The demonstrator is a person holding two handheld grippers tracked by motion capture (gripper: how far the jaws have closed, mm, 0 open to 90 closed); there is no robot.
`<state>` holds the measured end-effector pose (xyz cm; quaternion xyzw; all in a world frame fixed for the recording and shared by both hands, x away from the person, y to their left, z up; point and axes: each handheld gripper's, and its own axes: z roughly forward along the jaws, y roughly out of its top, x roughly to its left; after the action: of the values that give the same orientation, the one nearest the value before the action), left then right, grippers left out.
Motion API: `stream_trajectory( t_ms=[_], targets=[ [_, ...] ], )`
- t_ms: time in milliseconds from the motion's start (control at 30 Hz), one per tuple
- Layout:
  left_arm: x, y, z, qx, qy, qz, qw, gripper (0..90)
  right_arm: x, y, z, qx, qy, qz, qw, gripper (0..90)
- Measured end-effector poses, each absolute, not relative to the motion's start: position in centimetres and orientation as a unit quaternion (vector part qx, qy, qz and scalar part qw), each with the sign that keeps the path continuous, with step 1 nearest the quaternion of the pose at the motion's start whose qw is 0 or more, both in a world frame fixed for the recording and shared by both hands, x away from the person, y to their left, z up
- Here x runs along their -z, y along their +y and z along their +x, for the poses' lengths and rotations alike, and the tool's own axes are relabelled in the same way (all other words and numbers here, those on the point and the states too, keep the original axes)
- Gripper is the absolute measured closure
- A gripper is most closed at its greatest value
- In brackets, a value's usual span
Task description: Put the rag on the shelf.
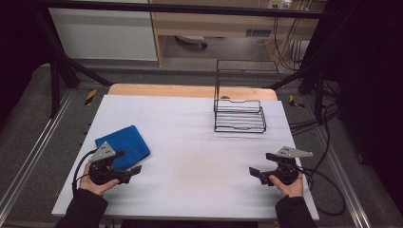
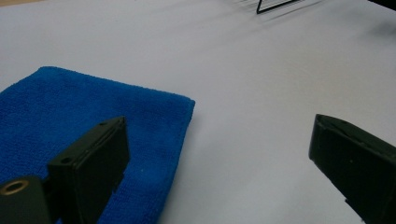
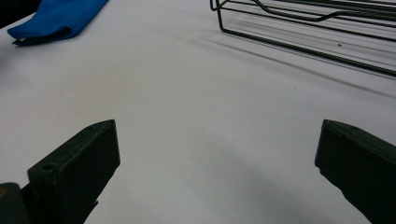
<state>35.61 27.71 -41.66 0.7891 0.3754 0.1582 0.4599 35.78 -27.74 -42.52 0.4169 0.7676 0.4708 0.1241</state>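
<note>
Down at the near left of the white table, the left gripper sat in the person's left hand with its jaws spread wide apart and nothing between them; in the left gripper view one jaw hung over the near part of the blue cloth while the other stood over bare table, and whether the first jaw touched the cloth could not be told. That folded blue cloth lay flat on the left side of the table, just beyond and partly under the left gripper as the high view showed it; its far corner pointed towards the middle of the table. At the near right, the right gripper was held in the person's right hand, well apart from the cloth; its jaws too stood wide apart and empty, seen in the right gripper view over plain white surface. A black wire rack stood upright at the far right of the table, well apart from both grippers; its lower bars crossed the top of the right gripper view, and the cloth showed small at the upper left there. Dark cables trailed off the table's right edge.
</note>
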Motion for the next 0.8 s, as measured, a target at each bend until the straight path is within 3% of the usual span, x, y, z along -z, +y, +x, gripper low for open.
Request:
stream_trajectory(
  t_ms=[300,500,567,800],
  targets=[
    [41.7,27.5,35.9,-0.161,0.380,0.793,0.449,5.3,42.5,-27.8,35.8,-0.471,0.768,0.417,0.124,0.6],
    [41.9,27.8,36.6,-0.165,0.392,0.797,0.429,10.1,42.6,-27.7,35.8,-0.466,0.770,0.418,0.123,0.6],
    [42.1,28.0,36.8,-0.169,0.395,0.801,0.416,17.5,42.6,-27.7,35.8,-0.466,0.770,0.418,0.124,0.6],
    [42.8,28.7,37.6,-0.173,0.408,0.811,0.381,30.0,42.6,-27.6,35.9,-0.463,0.772,0.419,0.123,0.7]
  ],
)
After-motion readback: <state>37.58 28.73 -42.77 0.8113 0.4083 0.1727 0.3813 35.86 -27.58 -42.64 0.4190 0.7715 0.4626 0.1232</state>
